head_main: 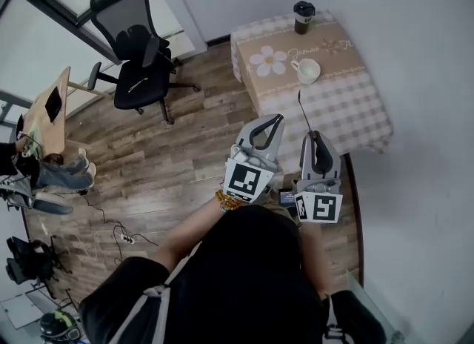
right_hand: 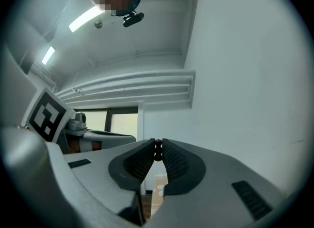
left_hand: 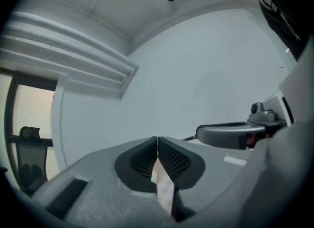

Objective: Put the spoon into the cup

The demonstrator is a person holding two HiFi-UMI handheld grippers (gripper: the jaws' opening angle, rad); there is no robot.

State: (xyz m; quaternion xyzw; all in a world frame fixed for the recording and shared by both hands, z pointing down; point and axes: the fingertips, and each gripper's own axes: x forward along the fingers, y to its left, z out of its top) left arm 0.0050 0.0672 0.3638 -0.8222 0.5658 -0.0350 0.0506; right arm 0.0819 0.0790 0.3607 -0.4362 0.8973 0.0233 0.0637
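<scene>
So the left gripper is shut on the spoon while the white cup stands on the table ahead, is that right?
Not quite: the right gripper holds the spoon; the right gripper view shows its handle clamped between the jaws. The left gripper is shut on nothing. The white cup is on the table.

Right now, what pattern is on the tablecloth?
The tablecloth has beige and white checks, plus a white daisy. Head view shows it best.

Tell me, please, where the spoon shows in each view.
Head view: spoon right of centre, projecting forward from the right gripper toward the cup.
Left gripper view: spoon a thin dark sliver, centre right, at that gripper's tip.
Right gripper view: spoon at centre, its beaded handle gripped.
Shared landmark: the right gripper.
</scene>
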